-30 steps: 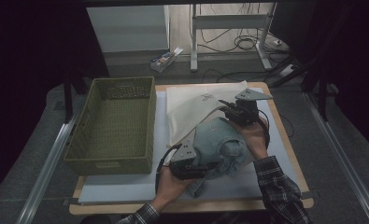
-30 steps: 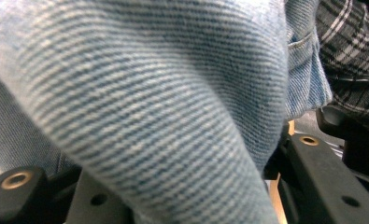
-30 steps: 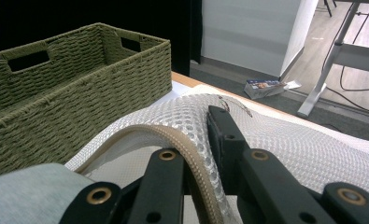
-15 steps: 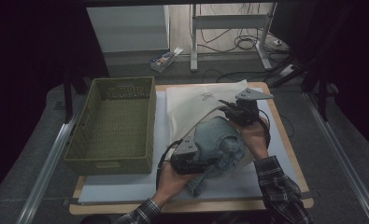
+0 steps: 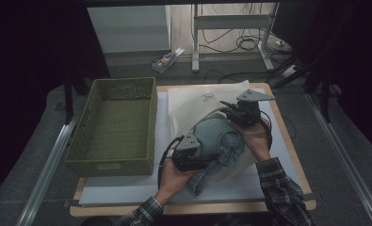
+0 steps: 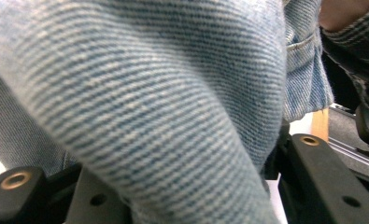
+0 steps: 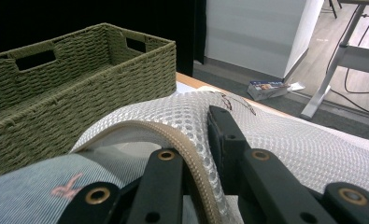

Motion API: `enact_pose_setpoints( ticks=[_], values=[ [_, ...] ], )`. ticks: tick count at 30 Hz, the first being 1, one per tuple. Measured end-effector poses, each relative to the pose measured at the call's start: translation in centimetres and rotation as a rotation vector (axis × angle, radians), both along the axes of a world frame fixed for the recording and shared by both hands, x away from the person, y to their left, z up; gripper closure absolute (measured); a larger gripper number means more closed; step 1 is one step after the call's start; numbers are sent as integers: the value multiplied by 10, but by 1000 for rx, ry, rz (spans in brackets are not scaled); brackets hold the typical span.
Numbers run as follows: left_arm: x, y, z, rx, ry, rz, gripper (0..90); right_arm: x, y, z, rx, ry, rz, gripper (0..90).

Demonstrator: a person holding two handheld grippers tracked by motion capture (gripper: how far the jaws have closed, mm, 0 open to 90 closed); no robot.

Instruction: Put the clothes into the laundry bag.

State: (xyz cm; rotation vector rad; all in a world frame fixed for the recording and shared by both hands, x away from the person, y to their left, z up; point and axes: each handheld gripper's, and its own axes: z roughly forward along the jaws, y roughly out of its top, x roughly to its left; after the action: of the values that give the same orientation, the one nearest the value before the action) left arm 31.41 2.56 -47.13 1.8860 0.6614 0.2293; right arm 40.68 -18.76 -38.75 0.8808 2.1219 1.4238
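A bundled blue denim garment (image 5: 221,141) lies at the mouth of a white mesh bag (image 5: 198,103) on the table. My left gripper (image 5: 206,157) comes in from the near side, shut on a thick fold of the denim (image 6: 149,93), which bulges between its two black jaws. My right gripper (image 5: 228,109) is shut on the bag's beige zipper edge (image 7: 173,135) and holds the mesh (image 7: 275,135) raised in an arch over the denim (image 7: 32,196). Cloth hides the left fingertips in the high view.
An empty green woven basket (image 5: 113,155) stands along the left of the table, close beside the bag. A white mat (image 5: 127,193) covers the wooden tabletop. On the floor beyond lie a small box (image 5: 165,60), desk legs and cables.
My left gripper has edged slightly away from the near table edge with the denim, pushing it a little further under the raised mesh. The right gripper has stayed where it was.
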Motion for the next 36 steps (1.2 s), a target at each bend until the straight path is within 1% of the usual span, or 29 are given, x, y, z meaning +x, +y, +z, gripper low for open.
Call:
enact_pose_setpoints(
  ticks=[8,13,14,18,23,30,36],
  values=[
    [7,5,1,-4,31,49,518,0,1,0,-3,0,5,807],
    [11,5,3,-2,42,74,518,0,2,-1,-4,4,4,806],
    [12,5,4,5,43,78,518,0,2,-1,-4,4,4,807],
    [15,4,5,8,55,94,518,-1,3,-1,-6,5,4,807],
    [18,2,8,30,65,116,517,-1,3,-2,-4,5,5,806],
    [24,-1,13,53,67,147,517,-1,3,-2,-6,6,5,806],
    [28,-5,14,66,64,162,517,-1,3,-1,-4,6,4,806]
  ],
)
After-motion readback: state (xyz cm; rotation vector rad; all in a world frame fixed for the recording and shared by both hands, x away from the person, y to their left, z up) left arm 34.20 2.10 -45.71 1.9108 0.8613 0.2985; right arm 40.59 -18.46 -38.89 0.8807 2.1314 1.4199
